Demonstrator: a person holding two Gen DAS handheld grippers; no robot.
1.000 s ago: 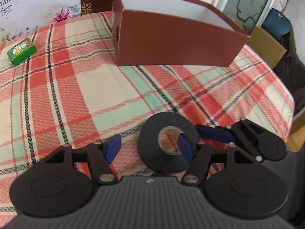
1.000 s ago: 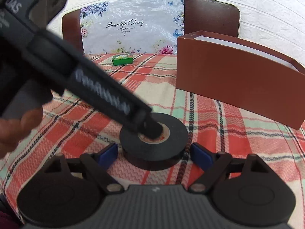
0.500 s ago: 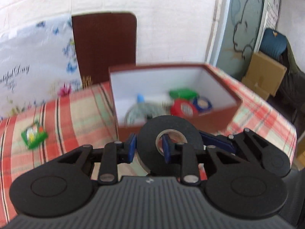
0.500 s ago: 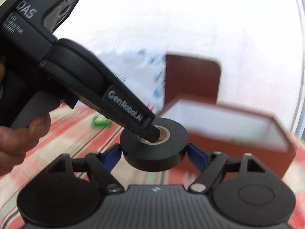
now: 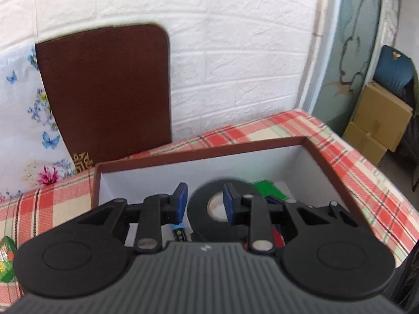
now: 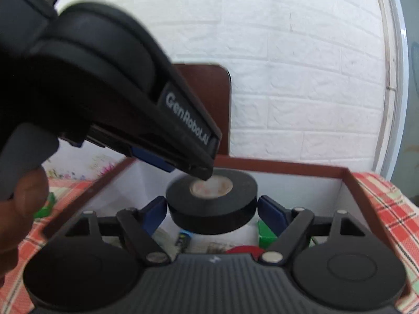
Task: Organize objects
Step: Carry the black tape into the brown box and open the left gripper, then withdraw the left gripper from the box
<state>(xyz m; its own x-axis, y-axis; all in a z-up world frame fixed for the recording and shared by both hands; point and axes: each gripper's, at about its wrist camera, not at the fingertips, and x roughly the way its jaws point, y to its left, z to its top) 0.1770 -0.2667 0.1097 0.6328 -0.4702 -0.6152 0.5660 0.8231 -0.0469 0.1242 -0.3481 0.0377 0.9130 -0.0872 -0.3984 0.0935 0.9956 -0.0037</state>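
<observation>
1. The left tool (image 5: 205, 204) is narrowed onto the black roll of electrical tape (image 5: 207, 223): one blue pad sits inside the roll's pale core and the other against its outer rim, pinching one side of the ring.
2. The right tool (image 6: 212, 210) stands wide with its blue pads on either side of the same roll, just beside its rim; its jaws are opening, and whether the pads touch the tape cannot be told.
3. A person's hand (image 6: 23, 209) grips the left tool's handle at the left edge of the right wrist view.
4. The roll hangs in the air above the open brown cardboard box with white inside walls (image 5: 324, 162).
5. Inside the box lie a green item (image 5: 267, 189) and a red item (image 6: 243, 250), both partly hidden.
6. The box rests on the surface covered with a red, cream and green plaid cloth (image 5: 366, 178).
7. Beyond it a dark brown chair back (image 5: 104, 89) stands before a white brick wall (image 5: 235, 39).
</observation>
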